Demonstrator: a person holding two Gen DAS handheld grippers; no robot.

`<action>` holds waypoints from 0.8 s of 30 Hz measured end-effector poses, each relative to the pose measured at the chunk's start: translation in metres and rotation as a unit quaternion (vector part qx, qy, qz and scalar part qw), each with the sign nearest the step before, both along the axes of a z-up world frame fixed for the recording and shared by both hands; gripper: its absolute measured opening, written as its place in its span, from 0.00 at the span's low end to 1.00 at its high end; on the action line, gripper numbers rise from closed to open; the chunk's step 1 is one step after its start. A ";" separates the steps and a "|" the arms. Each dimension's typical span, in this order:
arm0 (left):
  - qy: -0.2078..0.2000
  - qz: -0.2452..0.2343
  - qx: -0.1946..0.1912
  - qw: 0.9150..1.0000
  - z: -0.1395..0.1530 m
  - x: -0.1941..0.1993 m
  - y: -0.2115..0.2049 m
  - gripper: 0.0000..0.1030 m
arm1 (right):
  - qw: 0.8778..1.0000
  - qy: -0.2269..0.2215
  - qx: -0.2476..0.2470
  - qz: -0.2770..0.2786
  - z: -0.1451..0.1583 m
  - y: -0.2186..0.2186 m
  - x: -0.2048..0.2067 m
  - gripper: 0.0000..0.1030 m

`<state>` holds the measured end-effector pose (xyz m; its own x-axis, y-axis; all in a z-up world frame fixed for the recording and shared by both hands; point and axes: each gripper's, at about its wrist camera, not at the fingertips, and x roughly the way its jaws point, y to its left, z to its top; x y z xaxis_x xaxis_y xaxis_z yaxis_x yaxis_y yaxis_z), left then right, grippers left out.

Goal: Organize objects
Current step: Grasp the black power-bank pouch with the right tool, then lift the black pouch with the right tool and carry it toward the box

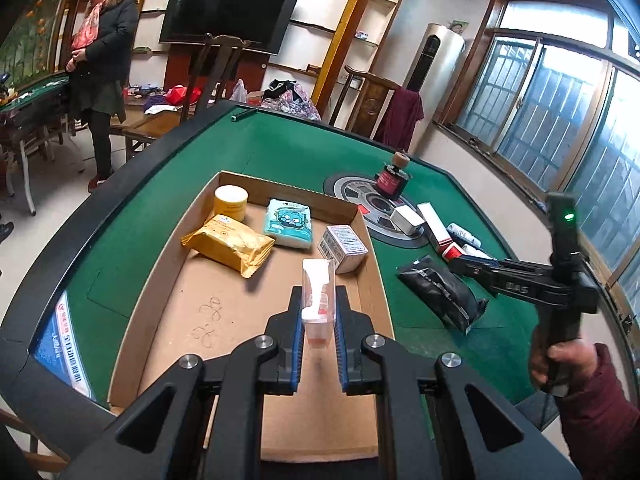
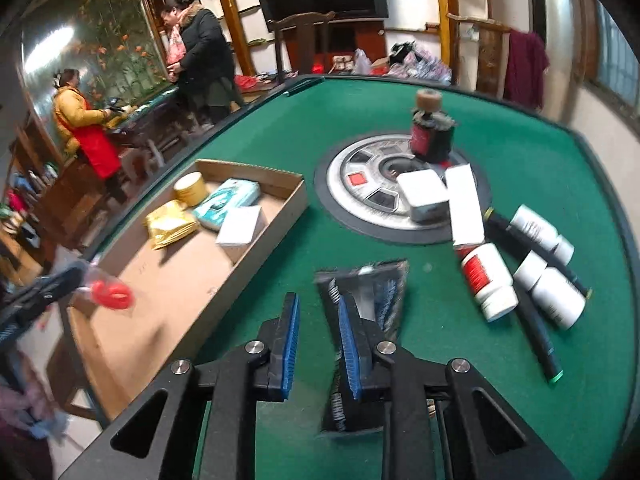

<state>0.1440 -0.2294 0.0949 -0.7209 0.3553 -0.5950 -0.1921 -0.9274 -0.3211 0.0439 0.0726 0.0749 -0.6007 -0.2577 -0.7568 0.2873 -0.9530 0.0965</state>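
My left gripper (image 1: 318,300) is shut on a clear plastic tube with a red cap (image 1: 318,300) and holds it over the cardboard box (image 1: 224,304). The tube also shows in the right wrist view (image 2: 110,294). In the box lie a yellow packet (image 1: 230,244), a yellow jar (image 1: 231,201), a teal tissue pack (image 1: 289,222) and a small white box (image 1: 344,246). My right gripper (image 2: 318,304) is open just above a black pouch (image 2: 372,292) on the green felt; it also shows in the left wrist view (image 1: 464,262).
On the table (image 2: 520,160) right of the box are white bottles (image 2: 488,280), white cartons (image 2: 424,194), a dark ink bottle (image 2: 432,132), black pens (image 2: 536,328) and a round metal centre plate (image 2: 360,184). People stand at another table beyond the left edge.
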 end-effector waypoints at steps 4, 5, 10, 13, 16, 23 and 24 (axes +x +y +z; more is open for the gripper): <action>0.001 -0.002 0.000 1.000 -0.001 0.003 -0.002 0.12 | 0.999 -0.003 0.036 -0.027 -0.016 0.011 -0.009 0.85; 0.000 -0.002 0.003 1.000 -0.001 0.002 -0.002 0.12 | 0.999 -0.017 0.027 -0.021 -0.022 0.010 -0.012 0.85; -0.004 -0.006 0.007 1.000 -0.005 0.001 0.000 0.12 | 0.997 -0.061 0.044 -0.018 -0.050 -0.003 -0.028 0.65; 0.001 -0.005 0.002 1.000 -0.004 0.003 -0.002 0.12 | 0.997 -0.058 0.040 -0.030 -0.052 -0.001 -0.028 0.46; 0.004 0.004 0.006 1.000 -0.001 0.002 -0.008 0.12 | 0.998 -0.055 0.012 -0.034 -0.045 0.007 -0.023 0.37; 0.001 0.027 0.007 1.000 0.000 0.002 -0.024 0.12 | 0.998 -0.039 -0.044 -0.022 -0.023 0.006 -0.006 0.19; 0.001 0.031 0.006 0.999 0.001 0.002 -0.027 0.12 | 0.998 -0.035 -0.044 -0.019 -0.020 0.003 -0.004 0.19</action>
